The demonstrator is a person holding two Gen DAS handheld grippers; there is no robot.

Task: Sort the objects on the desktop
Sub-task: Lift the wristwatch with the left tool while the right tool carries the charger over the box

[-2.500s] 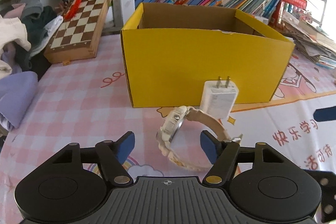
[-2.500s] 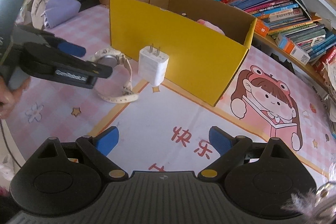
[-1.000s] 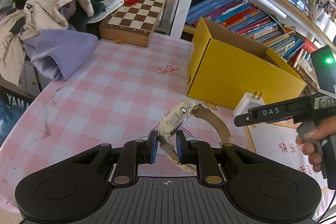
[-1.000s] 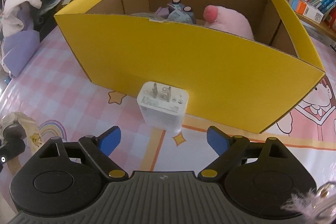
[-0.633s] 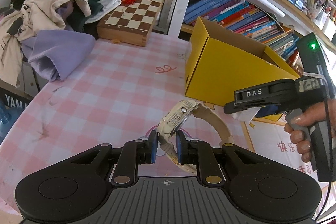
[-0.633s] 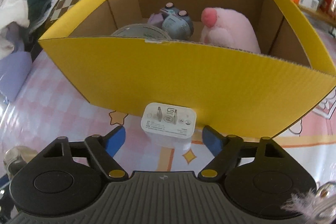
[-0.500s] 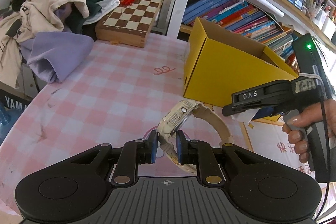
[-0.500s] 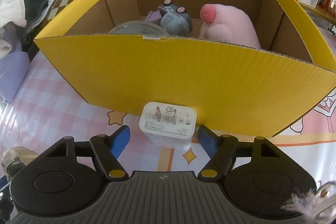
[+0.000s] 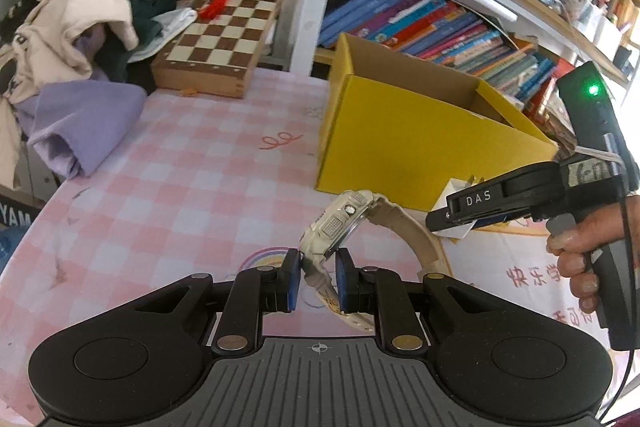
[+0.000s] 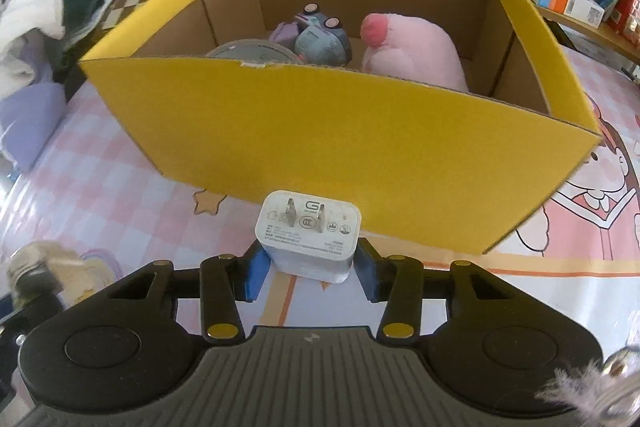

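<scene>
A cream wristwatch point(image 9: 340, 223) lies on the pink checked tablecloth point(image 9: 180, 187), and my left gripper point(image 9: 316, 279) is shut on its strap. A white plug charger point(image 10: 308, 235) stands upright before the yellow cardboard box point(image 10: 340, 147). My right gripper point(image 10: 310, 267) has its jaws closing around the charger, and both blue pads point(image 10: 256, 267) touch its sides. In the left wrist view the right gripper point(image 9: 460, 219) covers most of the charger point(image 9: 456, 191). Inside the box lie a pink plush point(image 10: 412, 47), a grey-purple toy point(image 10: 320, 35) and a round grey lid point(image 10: 252, 49).
A wooden chessboard point(image 9: 224, 39) and a heap of clothes point(image 9: 60, 27) sit at the back left. Shelves of books point(image 9: 440, 27) run behind the box. A person's hand point(image 9: 576, 255) holds the right gripper's handle at the right.
The right gripper's jaws have narrowed from wide apart to touching the charger's sides, and it has come closer to the charger. The left gripper stays shut on the watch strap.
</scene>
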